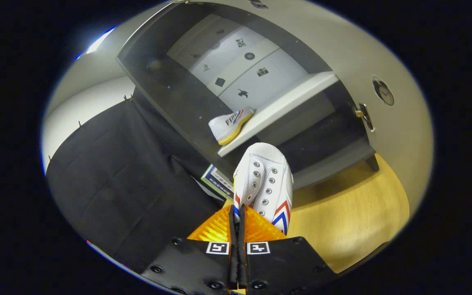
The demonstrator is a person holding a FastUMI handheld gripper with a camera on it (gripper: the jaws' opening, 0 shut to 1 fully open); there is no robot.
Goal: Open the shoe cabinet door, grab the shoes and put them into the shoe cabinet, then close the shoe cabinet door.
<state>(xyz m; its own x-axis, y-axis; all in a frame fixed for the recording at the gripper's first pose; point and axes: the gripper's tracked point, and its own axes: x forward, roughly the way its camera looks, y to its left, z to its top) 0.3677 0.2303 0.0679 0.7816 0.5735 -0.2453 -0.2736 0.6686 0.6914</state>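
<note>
A white sneaker [265, 182] with red and blue stripes hangs from my gripper [237, 213], toe pointing toward the cabinet. The orange fingers [215, 227] are pressed together on the shoe's collar edge. Ahead stands the open shoe cabinet [166, 88], dark inside with a white shelf [279, 108]. A second matching sneaker [230, 123] lies on the near end of that shelf, sole showing yellow. The held shoe hovers just in front of and below the shelf's front edge. The cabinet door [383, 82] is swung open on the right, its round knob [383, 92] and latch [363, 114] facing me.
Wooden floor [355, 213] spreads under the cabinet and the shoe. A black cloth wall [121, 176] runs along the left of the cabinet. A small printed card [218, 180] lies on the floor by the cabinet's base. The cabinet's lower compartment [322, 143] is dark.
</note>
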